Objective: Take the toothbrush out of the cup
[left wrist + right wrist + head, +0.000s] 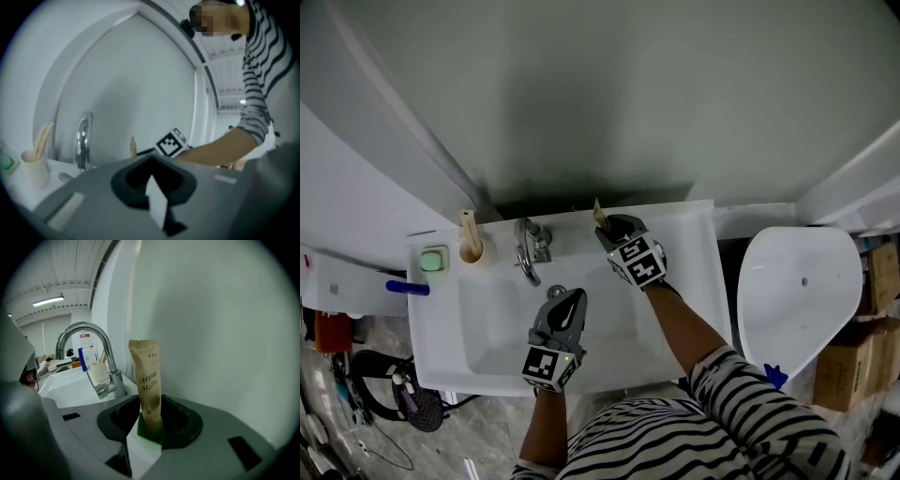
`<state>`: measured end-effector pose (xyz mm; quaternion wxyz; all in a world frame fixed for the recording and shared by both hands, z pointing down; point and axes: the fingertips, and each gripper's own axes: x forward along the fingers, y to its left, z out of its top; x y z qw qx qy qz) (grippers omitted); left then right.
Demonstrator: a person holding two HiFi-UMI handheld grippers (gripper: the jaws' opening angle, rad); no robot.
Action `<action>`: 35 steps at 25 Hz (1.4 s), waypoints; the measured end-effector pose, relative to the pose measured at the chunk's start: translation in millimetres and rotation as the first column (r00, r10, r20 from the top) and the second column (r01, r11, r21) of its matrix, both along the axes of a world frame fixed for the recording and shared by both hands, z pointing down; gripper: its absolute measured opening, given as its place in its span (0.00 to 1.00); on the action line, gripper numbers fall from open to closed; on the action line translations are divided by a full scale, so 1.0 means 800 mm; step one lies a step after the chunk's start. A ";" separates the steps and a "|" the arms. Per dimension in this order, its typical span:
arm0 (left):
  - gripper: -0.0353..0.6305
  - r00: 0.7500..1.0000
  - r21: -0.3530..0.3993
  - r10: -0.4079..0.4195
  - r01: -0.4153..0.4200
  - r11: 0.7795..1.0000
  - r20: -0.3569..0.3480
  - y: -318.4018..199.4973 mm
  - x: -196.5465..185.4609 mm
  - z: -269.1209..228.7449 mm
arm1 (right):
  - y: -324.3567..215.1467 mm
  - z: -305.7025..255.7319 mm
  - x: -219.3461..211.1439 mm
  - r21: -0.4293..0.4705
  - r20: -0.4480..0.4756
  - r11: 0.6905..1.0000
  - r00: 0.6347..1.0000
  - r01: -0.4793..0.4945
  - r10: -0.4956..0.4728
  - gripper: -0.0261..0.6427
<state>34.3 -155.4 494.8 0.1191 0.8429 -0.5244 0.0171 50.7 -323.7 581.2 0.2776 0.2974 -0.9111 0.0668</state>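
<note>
The toothbrush point(149, 390) is a slim stick in a brown kraft-paper sleeve with a crimped top and dark print. It stands upright, out of the cup, with its lower end pinched between the jaws of the right tongs point(150, 426). In the head view these right tongs point(614, 230) sit at the back rim of the sink point(684, 281), right of the tap and close to the pale wall point(609, 94). The striped-sleeved forearm behind them reaches forward across the sink's right side, and the toothbrush point(599, 215) pokes up just beside the wall. The cup point(472, 249), a small cream cylinder, stands well apart on the back rim, left of the curved chrome tap point(529, 249), with other paper-wrapped sticks leaning in it. A square green soap dish point(433, 260) lies just left of the cup. The left tongs point(566, 300) hang over the glossy white basin near the drain, pointing toward the tap, jaws pressed together with nothing between them. From the left gripper view the tap point(82, 140) and cup point(34, 169) lie ahead to the left.
</note>
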 end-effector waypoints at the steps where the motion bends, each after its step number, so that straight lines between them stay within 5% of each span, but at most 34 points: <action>1: 0.06 1.000 0.000 0.002 -0.002 1.000 -0.001 0.000 0.001 0.000 | 0.000 0.001 0.000 -0.001 0.000 1.000 1.000 0.001 -0.001 0.23; 12: 0.06 1.000 -0.002 0.007 -0.007 1.000 0.004 0.001 0.000 0.000 | -0.004 0.001 0.001 0.005 0.002 1.000 1.000 -0.025 0.025 0.10; 35: 0.06 1.000 0.010 0.018 -0.018 1.000 0.014 -0.001 0.009 -0.008 | -0.005 -0.035 0.015 0.042 0.029 0.999 0.999 -0.028 0.026 0.09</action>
